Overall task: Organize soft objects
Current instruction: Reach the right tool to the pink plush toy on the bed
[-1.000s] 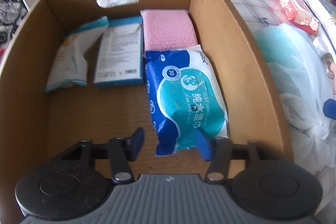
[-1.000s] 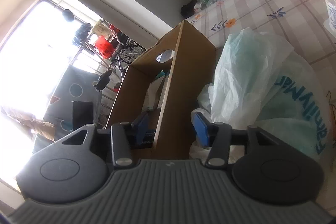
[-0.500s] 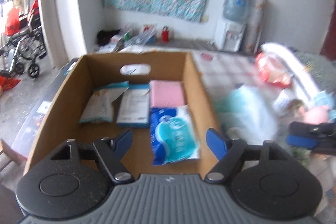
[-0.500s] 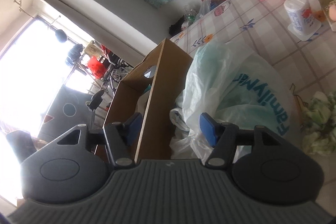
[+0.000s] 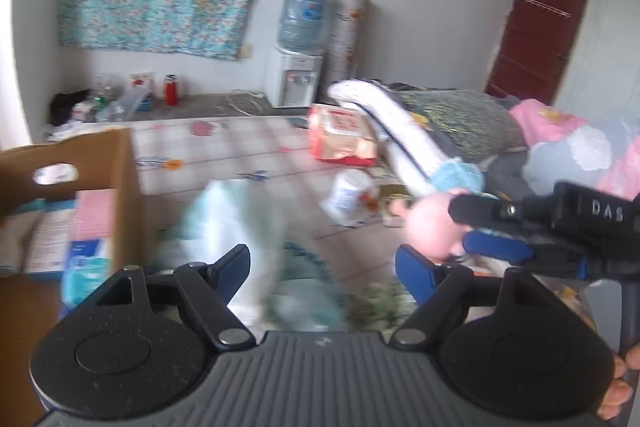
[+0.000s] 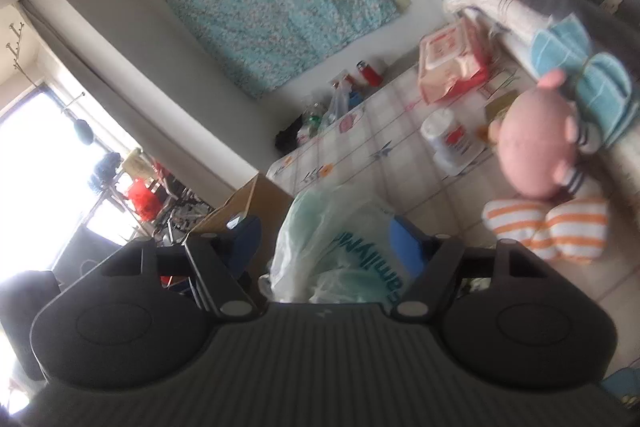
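Note:
The cardboard box point(image 5: 120, 187) stands at the left with a pink pack point(image 5: 94, 213) and a blue wipes pack point(image 5: 86, 259) inside. A pale green plastic bag point(image 5: 236, 215) lies beside it on the table; it also shows in the right wrist view point(image 6: 340, 227). A pink plush doll point(image 6: 536, 155) with orange-striped legs lies at the right. My left gripper point(image 5: 322, 267) is open and empty above the bag. My right gripper point(image 6: 324, 239) is open and empty over the bag; it also shows in the left wrist view point(image 5: 492, 235), next to the doll point(image 5: 432, 227).
A red wipes pack point(image 5: 344, 139), a white tub point(image 5: 348, 193) and a white rolled cushion point(image 5: 396, 131) lie on the checked tablecloth point(image 5: 240, 151). Pillows and bedding point(image 5: 560, 143) pile up at the right. A water dispenser point(image 5: 298, 67) stands by the far wall.
My left gripper has risen out of the box and swung right over the bag, jaws wider. My right gripper has swung right, bringing the doll into view.

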{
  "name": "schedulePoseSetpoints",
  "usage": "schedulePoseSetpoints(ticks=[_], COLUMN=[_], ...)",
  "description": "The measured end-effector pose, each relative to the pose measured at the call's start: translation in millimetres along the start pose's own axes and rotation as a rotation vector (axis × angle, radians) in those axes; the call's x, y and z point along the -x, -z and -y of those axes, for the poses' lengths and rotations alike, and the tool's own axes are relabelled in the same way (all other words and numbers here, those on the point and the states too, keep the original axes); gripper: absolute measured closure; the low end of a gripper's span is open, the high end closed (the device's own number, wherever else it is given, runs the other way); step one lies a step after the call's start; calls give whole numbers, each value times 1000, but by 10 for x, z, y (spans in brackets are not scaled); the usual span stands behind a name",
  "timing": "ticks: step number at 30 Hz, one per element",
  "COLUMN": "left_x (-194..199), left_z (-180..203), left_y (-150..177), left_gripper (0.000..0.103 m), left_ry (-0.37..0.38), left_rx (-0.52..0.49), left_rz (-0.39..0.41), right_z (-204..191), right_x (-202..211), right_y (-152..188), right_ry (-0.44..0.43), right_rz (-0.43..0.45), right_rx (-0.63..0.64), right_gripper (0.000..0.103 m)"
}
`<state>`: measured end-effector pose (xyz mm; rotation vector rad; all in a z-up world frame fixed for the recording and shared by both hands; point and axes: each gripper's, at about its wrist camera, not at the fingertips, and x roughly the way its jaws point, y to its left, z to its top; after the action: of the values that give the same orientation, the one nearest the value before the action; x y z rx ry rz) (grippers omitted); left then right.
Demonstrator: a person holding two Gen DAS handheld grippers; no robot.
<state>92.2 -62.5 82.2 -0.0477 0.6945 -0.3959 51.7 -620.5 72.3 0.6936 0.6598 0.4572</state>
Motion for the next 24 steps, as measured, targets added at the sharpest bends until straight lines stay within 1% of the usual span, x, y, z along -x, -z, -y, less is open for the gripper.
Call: schedulePoseSetpoints(ticks=[3, 7, 10, 14, 15, 16, 19, 23, 24], left_x=[-224, -491, -695, -937, -999, -1066, -1258, -1454, -1510], left_z=[273, 583, 731, 838, 854, 868, 897, 913, 915], left_y=[52, 139, 185, 223, 224, 226, 215, 210, 206], left_gripper=[22, 23, 24, 27, 30, 36, 45, 52, 56], left_ry=[45, 58, 70, 85, 87, 91, 97, 96, 98], left_rx=[-17, -58, -75, -74, -72, -69, -68, -66, -61], left_rz=[-7, 8, 8, 15, 12, 4, -21, -47, -55], right_z=[208, 518, 725, 974, 1013, 1058, 1148, 1195, 1204], right_x=[189, 249, 192, -33, -106, -172, -370, -651, -716], right_y=[-127, -280, -357, -482, -512, -546, -647, -776, -806], right_ry=[52, 130, 186, 260, 275, 288, 316, 352, 363], right_rz=[44, 56, 44, 4, -7, -17, -50, -78, -87], right_rx=[7, 10, 23, 40, 43, 46, 66, 122, 130], right_gripper=[28, 28, 28, 28, 28, 28, 28, 28, 28])
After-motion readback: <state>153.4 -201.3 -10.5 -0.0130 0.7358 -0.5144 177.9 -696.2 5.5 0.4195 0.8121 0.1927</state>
